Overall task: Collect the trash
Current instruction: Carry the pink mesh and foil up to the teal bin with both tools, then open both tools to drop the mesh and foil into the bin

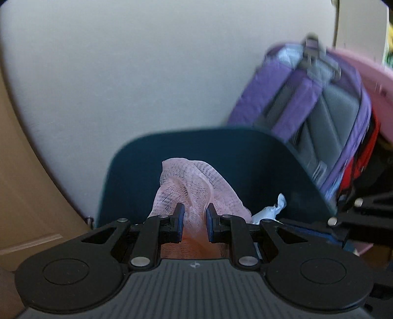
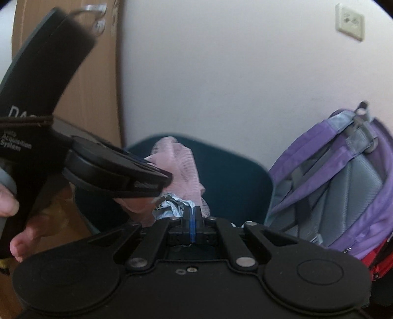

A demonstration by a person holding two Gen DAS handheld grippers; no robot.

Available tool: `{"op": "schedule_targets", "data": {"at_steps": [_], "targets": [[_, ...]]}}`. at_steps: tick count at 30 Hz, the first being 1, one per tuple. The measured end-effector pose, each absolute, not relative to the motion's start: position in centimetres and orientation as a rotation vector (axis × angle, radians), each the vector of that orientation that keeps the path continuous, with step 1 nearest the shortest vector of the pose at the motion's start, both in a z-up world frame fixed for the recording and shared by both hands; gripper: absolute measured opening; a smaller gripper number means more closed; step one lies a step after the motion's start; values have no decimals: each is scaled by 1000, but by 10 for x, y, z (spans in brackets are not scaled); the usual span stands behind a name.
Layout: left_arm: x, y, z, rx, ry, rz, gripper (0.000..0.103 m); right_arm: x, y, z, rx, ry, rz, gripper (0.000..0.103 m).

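My left gripper [image 1: 195, 211] is shut on a bunched pink mesh net [image 1: 194, 181], which sticks up between its blue pads. It hangs over the opening of a dark teal bin [image 1: 245, 157]. In the right wrist view, my right gripper [image 2: 194, 211] is shut, with a crumpled silver-white wrapper [image 2: 169, 205] pinched at its tips. It is also above the bin [image 2: 233, 176]. The left gripper [image 2: 167, 179] comes in from the left with the pink net [image 2: 181, 157]. The wrapper [image 1: 270, 211] shows beside the net in the left wrist view.
A purple and grey backpack [image 2: 343, 176] leans against the wall right of the bin, seen also as the backpack [image 1: 319, 110]. A wooden panel [image 2: 93, 86] stands to the left. A person's hand [image 2: 9, 201] holds the left gripper's handle. A wall socket [image 2: 350, 20] is high right.
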State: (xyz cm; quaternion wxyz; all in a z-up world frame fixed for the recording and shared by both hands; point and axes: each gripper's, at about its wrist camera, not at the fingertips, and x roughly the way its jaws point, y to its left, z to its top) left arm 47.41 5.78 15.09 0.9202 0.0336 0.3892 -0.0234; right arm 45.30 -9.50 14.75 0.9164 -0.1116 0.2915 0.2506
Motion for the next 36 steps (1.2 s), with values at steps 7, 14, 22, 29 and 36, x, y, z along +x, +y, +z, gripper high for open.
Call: {"op": "schedule_targets", "data": {"at_steps": [7, 14, 22, 29, 36], "targets": [[479, 51, 126, 127, 882, -51, 19, 457, -85, 131, -295, 683, 555, 10], [472, 50, 133, 97, 876, -49, 28, 452, -87, 138, -292, 697, 548, 26], [436, 53, 163, 71, 818, -55, 62, 422, -102, 161, -283, 667, 526, 34], [400, 39, 187, 95, 785, -64, 64, 391, -121, 178, -254, 646, 515, 42], [342, 25, 204, 122, 740, -96, 71, 346, -139, 196, -201, 618, 498, 55]]}}
